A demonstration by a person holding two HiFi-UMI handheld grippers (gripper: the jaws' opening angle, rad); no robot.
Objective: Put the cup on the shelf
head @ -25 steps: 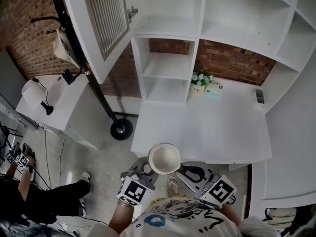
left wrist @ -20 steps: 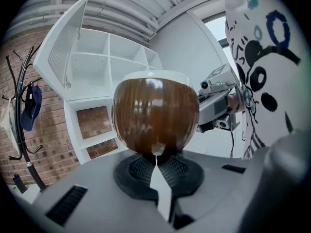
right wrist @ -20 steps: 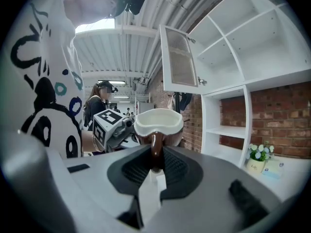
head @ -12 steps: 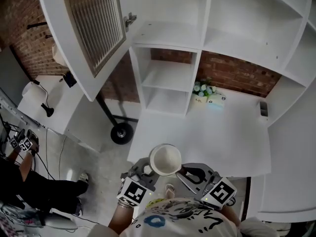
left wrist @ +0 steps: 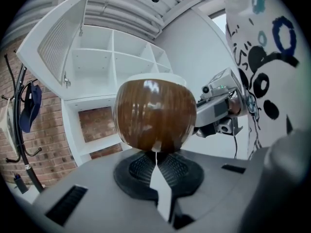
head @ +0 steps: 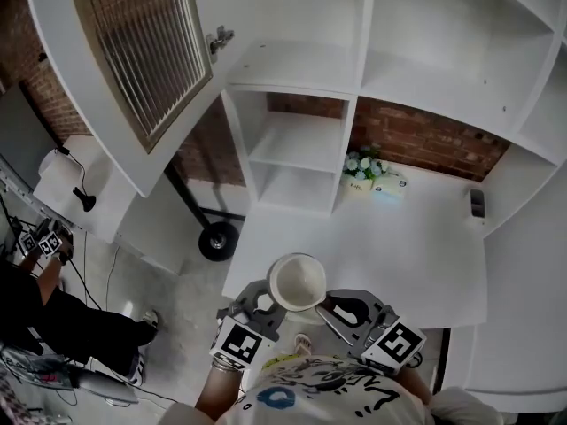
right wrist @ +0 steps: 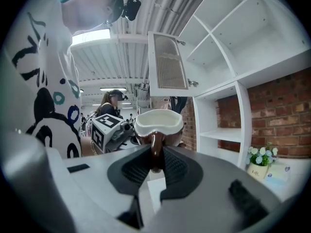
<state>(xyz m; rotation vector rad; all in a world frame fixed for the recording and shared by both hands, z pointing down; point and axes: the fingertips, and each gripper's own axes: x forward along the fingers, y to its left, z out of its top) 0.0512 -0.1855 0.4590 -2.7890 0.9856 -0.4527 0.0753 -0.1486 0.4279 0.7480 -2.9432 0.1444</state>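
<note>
The cup [head: 297,282] is glossy streaked brown outside, creamy white inside. The left hand-held gripper [left wrist: 155,153] and right hand-held gripper [right wrist: 155,161] are grey, with black ribbed pads [right wrist: 132,171] and black-and-white square markers [head: 242,343]. The shelf [head: 297,140] and tabletop [head: 407,246] are white; the brick wall [head: 425,135] behind shows reddish brown.

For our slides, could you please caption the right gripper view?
Right gripper pinching the handle of a brown, white-lined cup before white shelves.

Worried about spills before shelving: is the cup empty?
Empty, as far as visible: the head view looks down into the upright cup and shows only its bare white inside.
</note>
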